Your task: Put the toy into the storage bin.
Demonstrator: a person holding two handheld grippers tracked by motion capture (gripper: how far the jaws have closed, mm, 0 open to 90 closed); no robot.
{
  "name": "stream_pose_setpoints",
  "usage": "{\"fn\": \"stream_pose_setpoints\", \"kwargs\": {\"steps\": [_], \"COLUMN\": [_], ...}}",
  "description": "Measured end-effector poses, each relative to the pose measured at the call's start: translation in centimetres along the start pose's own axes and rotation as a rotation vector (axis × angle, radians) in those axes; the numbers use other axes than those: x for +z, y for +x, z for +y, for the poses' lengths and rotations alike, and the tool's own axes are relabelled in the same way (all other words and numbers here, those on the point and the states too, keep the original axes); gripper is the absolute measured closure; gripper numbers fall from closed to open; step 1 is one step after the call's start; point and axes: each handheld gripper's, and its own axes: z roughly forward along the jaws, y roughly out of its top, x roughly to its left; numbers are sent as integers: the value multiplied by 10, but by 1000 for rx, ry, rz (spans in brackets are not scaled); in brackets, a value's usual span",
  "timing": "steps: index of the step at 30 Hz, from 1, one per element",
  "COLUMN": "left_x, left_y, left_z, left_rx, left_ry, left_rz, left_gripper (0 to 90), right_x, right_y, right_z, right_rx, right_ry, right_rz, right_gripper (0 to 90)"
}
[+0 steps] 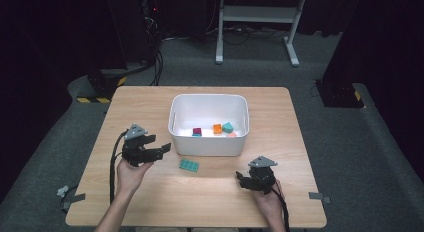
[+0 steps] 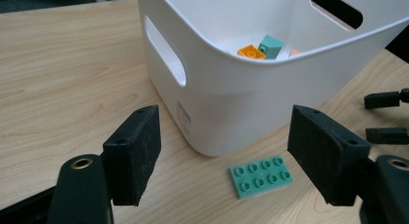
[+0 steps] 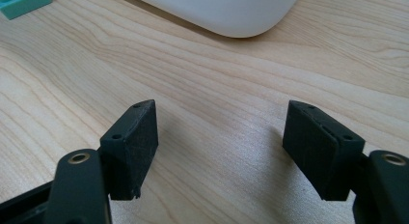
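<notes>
Several blocks already down in the white bin [image 1: 208,142]; one teal plate [image 1: 189,165] left on the desk [image 1: 150,202], just beside the bin's front wall. Left tongs [image 1: 162,149] tipped toward it, spread wide, nothing between. Right tongs [image 1: 241,181] parked low near the front edge, gaping, empty.

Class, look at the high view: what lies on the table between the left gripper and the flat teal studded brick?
Nothing: bare wooden table separates the left gripper from the flat teal studded brick.
</notes>
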Motion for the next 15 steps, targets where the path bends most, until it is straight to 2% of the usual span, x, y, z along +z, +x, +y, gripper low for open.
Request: {"fn": "stream_pose_setpoints", "kwargs": {"steps": [4, 9, 15], "left_x": [4, 11, 22], "left_y": [-2, -4, -11], "left_z": [-7, -18, -30], "left_rx": [-2, -38, -26], "left_ry": [17, 30, 72], "left_rz": [2, -9, -4], "left_gripper": [271, 261, 250], "right_x": [0, 0, 0], "right_y": [0, 0, 0], "right_z": [0, 0, 0], "right_rx": [0, 2, 0], "right_ry": [0, 0, 1], "right_rz": [0, 0, 0], "right_gripper": [281, 281, 281]}}
